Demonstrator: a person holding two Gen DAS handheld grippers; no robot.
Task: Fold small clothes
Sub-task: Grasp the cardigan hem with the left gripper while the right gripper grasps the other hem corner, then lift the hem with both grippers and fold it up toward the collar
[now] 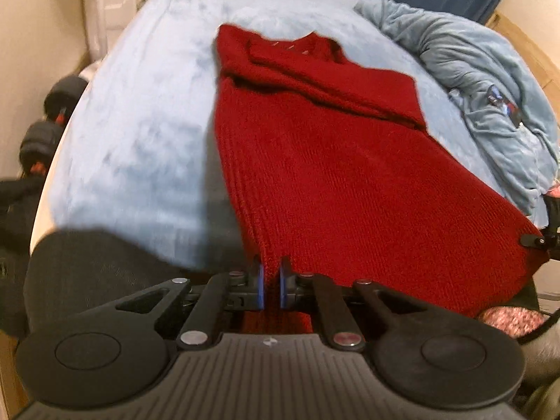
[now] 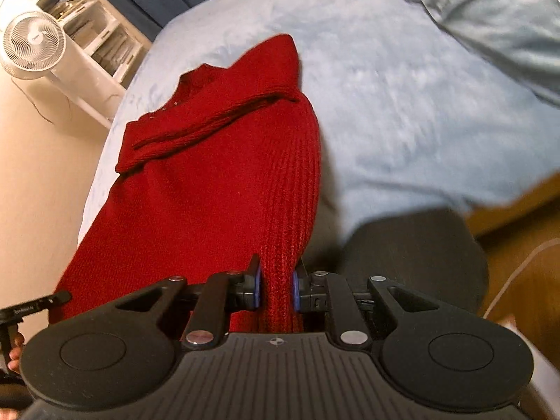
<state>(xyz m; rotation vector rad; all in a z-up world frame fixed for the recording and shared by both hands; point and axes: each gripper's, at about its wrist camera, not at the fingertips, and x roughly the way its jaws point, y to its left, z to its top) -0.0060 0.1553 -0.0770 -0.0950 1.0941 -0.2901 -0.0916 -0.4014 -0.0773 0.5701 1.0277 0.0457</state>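
**Both grippers pinching sweater hem, fold-over pending**

Near: left gripper jaws closed down to a narrow gap, blue pads pressing a thin edge of the red sweater. Right gripper closed too but on a thicker ribbed bunch, so its gap is wider. Each has one near corner of the hem; knit rises off the bed right at the jaws on both sides

Mid: sweater body runs straight away from both grippers over the light blue bed cover. Long axis = hem near, collar far, roughly in line with where both grippers point. Sleeves already folded across the chest, lying as a band over the upper body

Far: collar end flat on the cover, well apart from the jaws. Bunched grey-blue blanket on the far right side, near the sweater's shoulder but not on it. White fan and shelf off the bed on the left

Judgement: next move is carrying the hem forward along that axis to land on the sleeve band. Neither hand is nearer, both sit level at the hem, so they need to travel together or the fold skews
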